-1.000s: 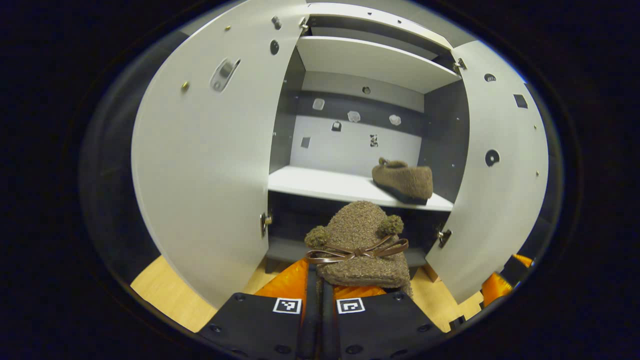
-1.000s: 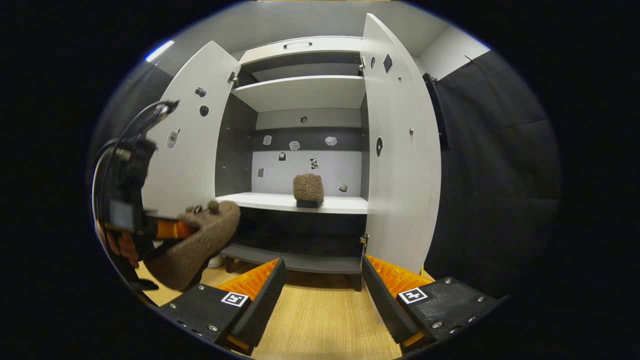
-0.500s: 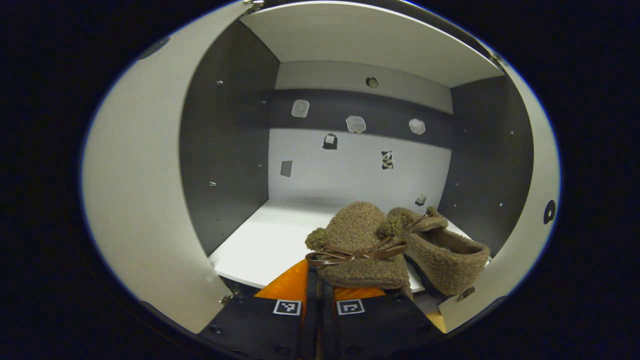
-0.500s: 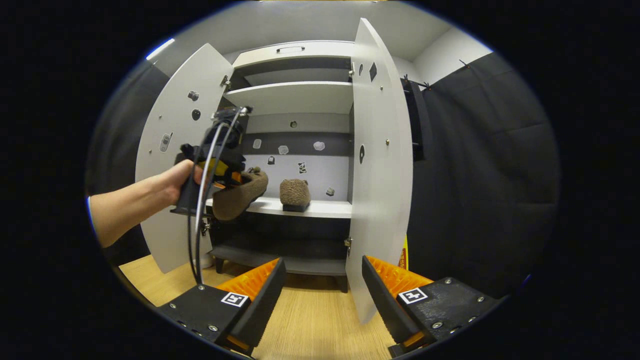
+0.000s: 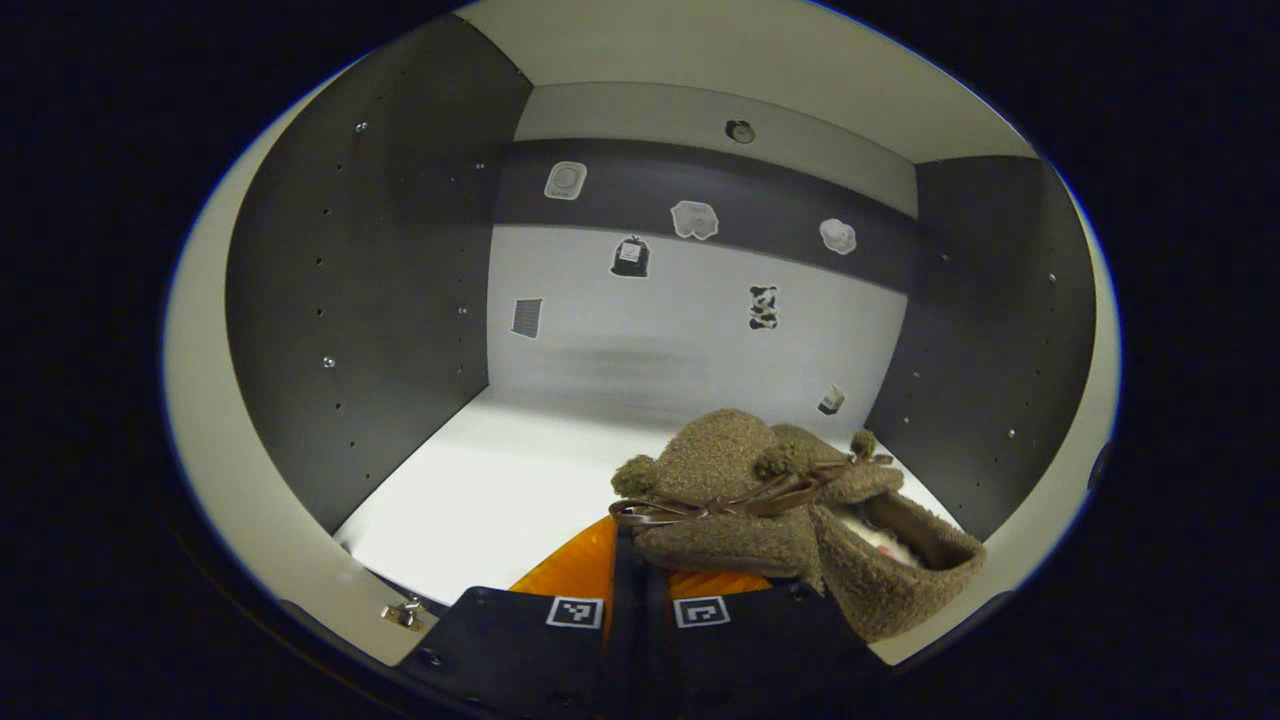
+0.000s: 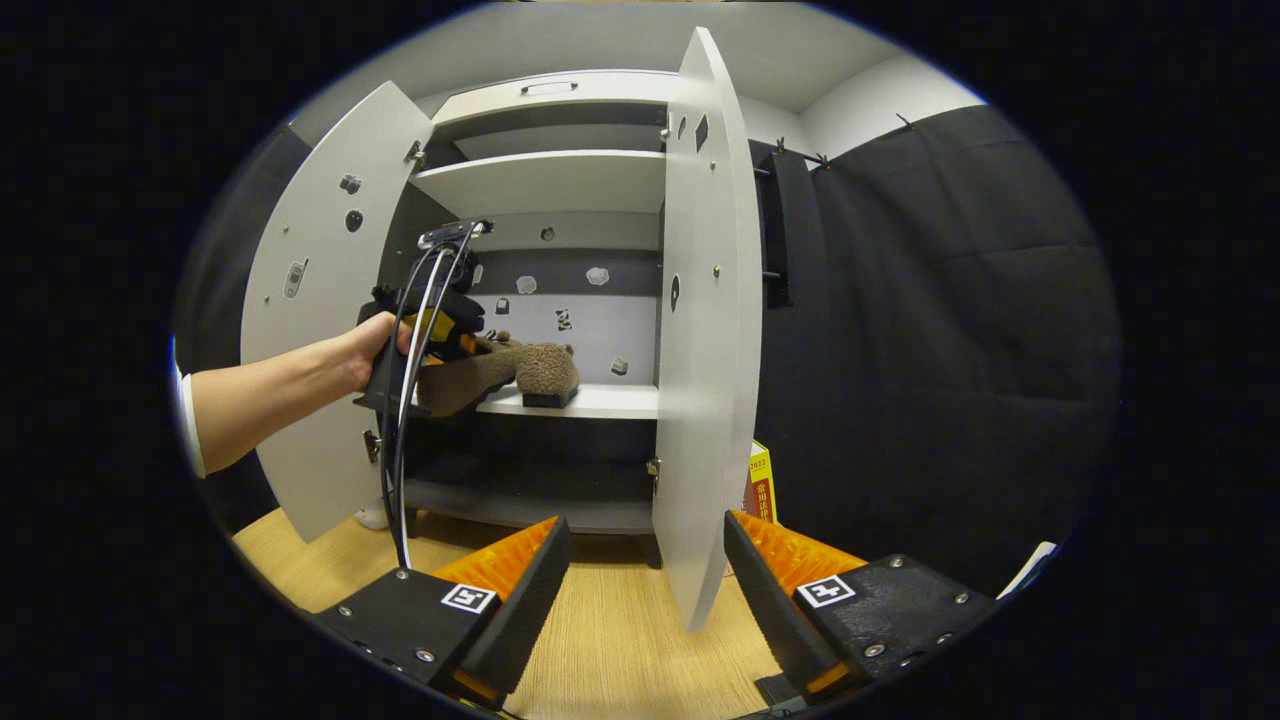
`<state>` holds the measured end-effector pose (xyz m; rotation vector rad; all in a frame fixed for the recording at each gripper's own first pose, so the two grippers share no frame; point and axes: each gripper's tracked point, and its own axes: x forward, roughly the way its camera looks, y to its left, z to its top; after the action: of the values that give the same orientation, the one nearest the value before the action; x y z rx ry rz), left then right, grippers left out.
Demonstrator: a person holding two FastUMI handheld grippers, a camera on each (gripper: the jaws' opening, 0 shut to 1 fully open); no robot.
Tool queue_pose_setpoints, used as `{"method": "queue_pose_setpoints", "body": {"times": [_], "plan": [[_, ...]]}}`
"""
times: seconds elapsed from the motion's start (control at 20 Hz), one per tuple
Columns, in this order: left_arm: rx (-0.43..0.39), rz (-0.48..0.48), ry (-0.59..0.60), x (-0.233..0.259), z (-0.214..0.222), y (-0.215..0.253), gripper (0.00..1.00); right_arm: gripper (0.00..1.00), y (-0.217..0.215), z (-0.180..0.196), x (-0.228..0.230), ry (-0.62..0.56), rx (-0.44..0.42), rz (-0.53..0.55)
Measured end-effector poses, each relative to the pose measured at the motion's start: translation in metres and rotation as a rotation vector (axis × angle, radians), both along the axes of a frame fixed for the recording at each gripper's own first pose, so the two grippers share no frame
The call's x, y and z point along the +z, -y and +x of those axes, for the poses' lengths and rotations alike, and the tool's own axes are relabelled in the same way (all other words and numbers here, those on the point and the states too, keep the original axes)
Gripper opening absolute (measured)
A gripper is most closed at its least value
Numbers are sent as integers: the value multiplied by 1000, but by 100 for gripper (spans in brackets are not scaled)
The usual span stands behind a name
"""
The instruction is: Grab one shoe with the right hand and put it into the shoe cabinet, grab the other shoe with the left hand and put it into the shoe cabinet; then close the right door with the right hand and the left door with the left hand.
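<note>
**Left shoe at the cabinet shelf, right gripper open and empty**

In the left gripper view, the left gripper (image 5: 640,585) has its fingers drawn close together on the heel end of a fuzzy brown shoe (image 5: 720,500), which points forward with its ribbon bow and pompoms on top. The shoe sits over the front of the white shelf (image 5: 500,490); whether it rests on the shelf or is held just above it cannot be told. Touching its right side is the second shoe (image 5: 890,560), on the shelf with its opening facing the camera. Beyond them are the dark side walls and the pale back panel (image 5: 680,330) with small stickers.

In the right gripper view, the right gripper (image 6: 645,580) is wide open with nothing between its fingers, above the wooden floor (image 6: 620,640). Farther off, the edge of the open right door (image 6: 705,330) stands ahead. To the left, a hand (image 6: 370,345) holds the left gripper at shelf height, its shoe against the one already on the shelf. The left door (image 6: 320,310) is swung open too. Black cloth hangs to the right of the cabinet (image 6: 550,190).
</note>
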<state>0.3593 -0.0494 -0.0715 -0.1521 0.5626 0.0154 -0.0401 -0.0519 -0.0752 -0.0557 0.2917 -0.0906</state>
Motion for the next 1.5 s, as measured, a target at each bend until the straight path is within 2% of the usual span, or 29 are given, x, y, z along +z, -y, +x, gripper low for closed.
{"method": "queue_pose_setpoints", "body": {"times": [0.1,0.15,0.2,0.25,0.3,0.4,0.45,0.55,0.6,0.75,0.8,0.85,0.95,1.0,1.15,1.2,1.35,1.4,1.5], "plan": [[-7,35,-42,-10,16,-6,11,93,-5,-6,0,-8,1,-3],[-16,52,-66,-18,24,-5,12,89,-8,-9,-1,-15,5,-5],[-20,65,-85,-25,29,-5,13,93,-9,-13,-2,-17,8,-6],[-27,81,-96,-30,32,-3,14,94,-9,-15,-2,-19,6,-10],[-24,112,-95,-30,35,-5,24,94,-7,-17,-2,-23,1,-13],[-26,132,-86,-28,38,-4,35,94,-4,-20,-3,-27,-15,-8],[-21,142,-83,-27,37,-7,36,89,-2,-21,-2,-26,-22,-3],[-13,136,-70,-24,37,-9,49,89,0,-25,-2,-24,-31,2],[-10,135,-66,-23,36,-12,65,89,2,-25,-1,-22,-36,2],[19,123,-63,-23,31,-24,80,89,7,-26,-2,-23,-42,-2],[32,113,-63,-23,27,-28,92,89,9,-26,-3,-26,-44,-3],[43,104,-67,-24,22,-32,95,89,9,-26,-4,-28,-46,-1],[37,39,-33,-16,16,-30,97,89,10,-24,-3,-27,-46,8],[24,1,-9,-11,13,-25,97,94,10,-23,-3,-24,-45,13],[-35,-64,51,2,4,-14,97,94,7,-18,-2,-23,-43,18],[-53,-80,86,9,0,-10,98,89,6,-18,-1,-20,-43,20],[-91,-120,231,39,-12,-5,97,89,0,-16,3,-20,-46,20],[-94,-120,290,56,-19,-7,97,94,-1,-16,5,-18,-52,16],[-117,-129,377,84,-38,-7,99,94,-3,-14,10,-12,-77,7]]}}
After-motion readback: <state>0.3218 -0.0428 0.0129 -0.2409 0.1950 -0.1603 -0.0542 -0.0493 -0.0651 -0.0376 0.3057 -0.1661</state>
